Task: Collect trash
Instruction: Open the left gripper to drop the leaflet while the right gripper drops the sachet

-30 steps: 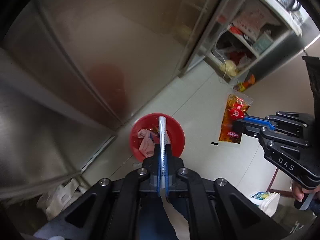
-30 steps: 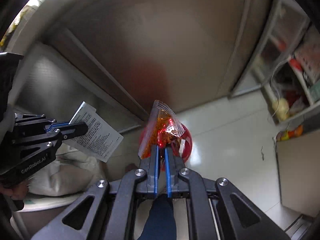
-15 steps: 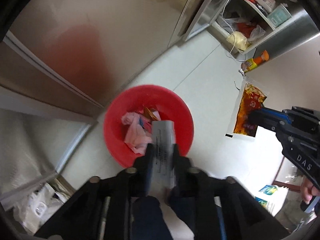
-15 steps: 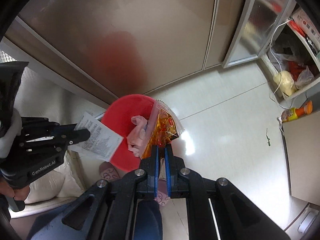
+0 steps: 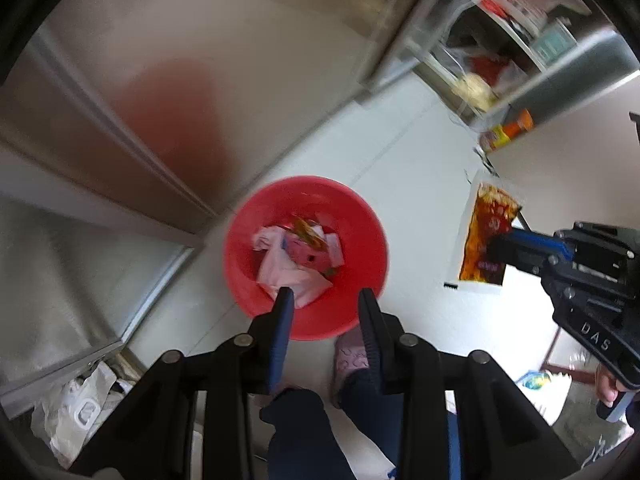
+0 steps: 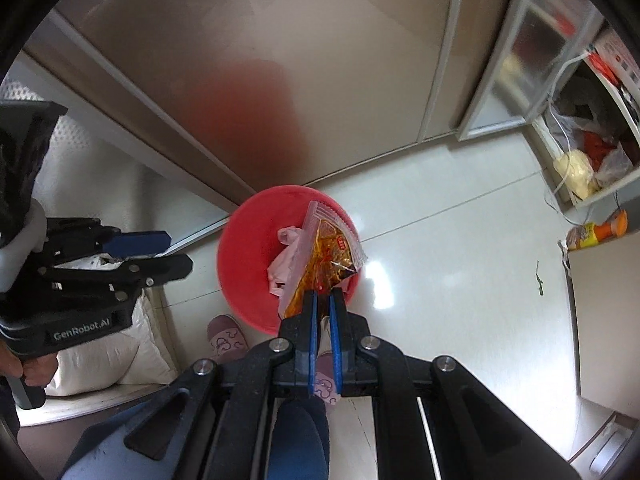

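We're hovering over the red bin [image 5: 306, 258] at frame centre, and the left gripper [image 5: 325, 300] is opening, nothing between its jaws. The right gripper [image 6: 323, 300] is clamping the orange sauce packet [image 6: 326, 258] by its lower corner, just above the bin's right rim. It's looking light, limp and slick, so an edge pinch suits it. Its long axis is running up-frame, sealed end tipping upper left.

We see a red bin [image 5: 352, 312] holding a pale pink bag [image 5: 280, 268]. The wrapper [image 6: 324, 264] is clear, with orange and red print. Our slippers [image 6: 224, 338] are dusty pink with a swirl pattern, our trousers [image 5: 304, 436] dark blue, and the floor [image 6: 460, 280] glossy white.
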`<state>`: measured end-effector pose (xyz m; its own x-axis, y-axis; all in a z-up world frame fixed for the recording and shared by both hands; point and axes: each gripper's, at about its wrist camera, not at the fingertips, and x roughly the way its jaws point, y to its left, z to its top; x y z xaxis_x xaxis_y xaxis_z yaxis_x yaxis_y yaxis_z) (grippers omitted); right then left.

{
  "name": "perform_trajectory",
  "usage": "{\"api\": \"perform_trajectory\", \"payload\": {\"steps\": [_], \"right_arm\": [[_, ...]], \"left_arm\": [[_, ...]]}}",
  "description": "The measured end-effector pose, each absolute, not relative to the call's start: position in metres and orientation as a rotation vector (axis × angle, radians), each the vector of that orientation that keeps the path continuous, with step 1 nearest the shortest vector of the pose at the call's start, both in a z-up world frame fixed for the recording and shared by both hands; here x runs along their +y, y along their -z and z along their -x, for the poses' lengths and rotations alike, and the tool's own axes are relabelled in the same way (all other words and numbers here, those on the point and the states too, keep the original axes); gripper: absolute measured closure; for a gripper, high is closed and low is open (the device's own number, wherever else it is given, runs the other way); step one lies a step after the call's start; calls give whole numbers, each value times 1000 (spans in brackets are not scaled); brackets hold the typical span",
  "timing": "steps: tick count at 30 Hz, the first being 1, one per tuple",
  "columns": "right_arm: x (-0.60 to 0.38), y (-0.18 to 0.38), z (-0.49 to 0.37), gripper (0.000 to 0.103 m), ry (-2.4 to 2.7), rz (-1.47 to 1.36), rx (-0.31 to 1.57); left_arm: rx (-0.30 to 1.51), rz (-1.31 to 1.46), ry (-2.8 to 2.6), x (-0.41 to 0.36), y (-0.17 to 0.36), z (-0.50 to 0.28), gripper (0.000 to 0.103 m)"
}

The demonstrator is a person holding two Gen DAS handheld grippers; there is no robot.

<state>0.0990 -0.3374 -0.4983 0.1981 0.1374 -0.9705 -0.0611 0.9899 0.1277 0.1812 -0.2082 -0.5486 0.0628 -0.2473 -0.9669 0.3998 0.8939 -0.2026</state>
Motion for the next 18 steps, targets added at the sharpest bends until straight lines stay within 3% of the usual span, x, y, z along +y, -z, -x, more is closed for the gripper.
{"api": "perform_trajectory", "payload": {"steps": [6,9,18], "right_arm": [[-317,507,-109,97,-213,-29,1377],[-301,511,-114,97,-250,-6,1380],[-270,526,-120,97,-270,66,1442]], "left_arm": [[1411,-98,447,-176,548,-179,27],[1398,-90,412,-158,547,-177,21],[1422,-78,323,-123,553,-175,18]]}}
